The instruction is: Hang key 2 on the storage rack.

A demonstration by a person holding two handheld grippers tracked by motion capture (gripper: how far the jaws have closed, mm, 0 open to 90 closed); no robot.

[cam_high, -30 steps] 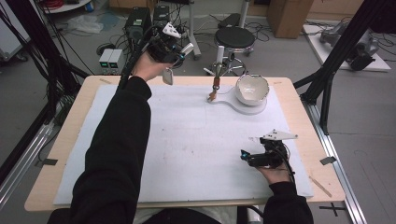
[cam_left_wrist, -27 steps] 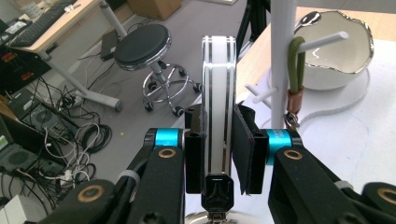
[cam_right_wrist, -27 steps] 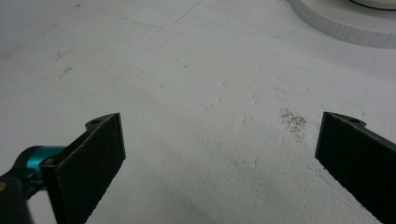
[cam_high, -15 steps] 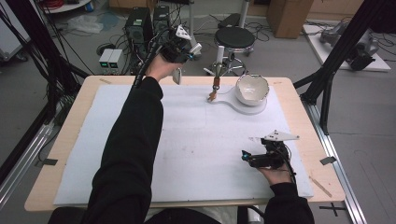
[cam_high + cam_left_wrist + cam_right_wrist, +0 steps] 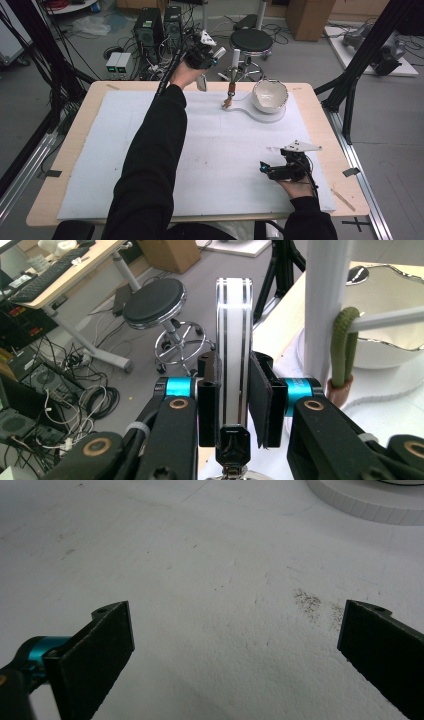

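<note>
My left gripper (image 5: 207, 52) is raised over the table's far edge, shut on a flat white-and-silver stick-shaped device (image 5: 233, 330) that stands upright between its jaws. Just to its right rises a white post (image 5: 235, 60) with a green cord (image 5: 345, 350) hanging over a small brown piece (image 5: 229, 102). Beside the post, a white bowl (image 5: 270, 95) sits on a white base (image 5: 260, 116). My right gripper (image 5: 263, 169) rests low on the white mat (image 5: 200, 150) at the front right, open, with bare mat between its jaws (image 5: 240, 635).
Beyond the far edge stand a black stool (image 5: 251, 40) and computer towers (image 5: 157, 27) among floor cables. Black frame struts (image 5: 350, 85) rise at the table's right side. Wooden table rim (image 5: 345, 155) borders the mat.
My left gripper has carried the device to the right along the far edge, closer to the white post. The right gripper has stayed in place.
</note>
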